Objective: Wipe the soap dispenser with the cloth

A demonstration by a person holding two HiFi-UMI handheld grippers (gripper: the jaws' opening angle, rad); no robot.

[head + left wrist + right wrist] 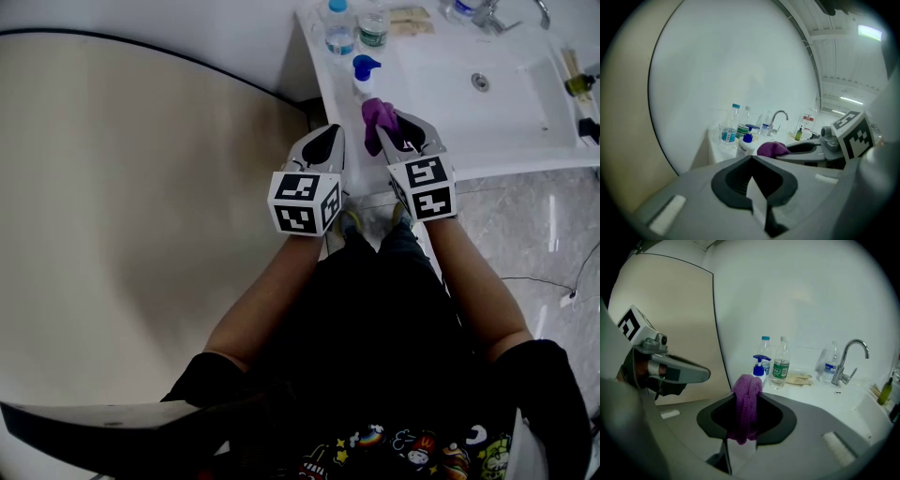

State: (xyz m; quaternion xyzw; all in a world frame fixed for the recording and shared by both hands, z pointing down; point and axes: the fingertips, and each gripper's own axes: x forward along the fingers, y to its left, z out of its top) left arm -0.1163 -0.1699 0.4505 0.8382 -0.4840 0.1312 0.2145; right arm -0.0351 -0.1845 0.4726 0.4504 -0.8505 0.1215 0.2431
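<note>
The right gripper (pixel 401 134) clamps the purple cloth (pixel 377 118); the left gripper (pixel 324 145) has its jaws together on nothing. The soap dispenser (pixel 364 77) (blue pump) stands upper centre, just beyond the cloth; pressing lightly, with the left steadying it, should avoid tipping

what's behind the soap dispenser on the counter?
Two water bottles: a blue-capped bottle directly behind the soap dispenser, a green-labelled bottle beside it, then the wall. The cloth in the right tongs covers the dispenser's base.
</note>
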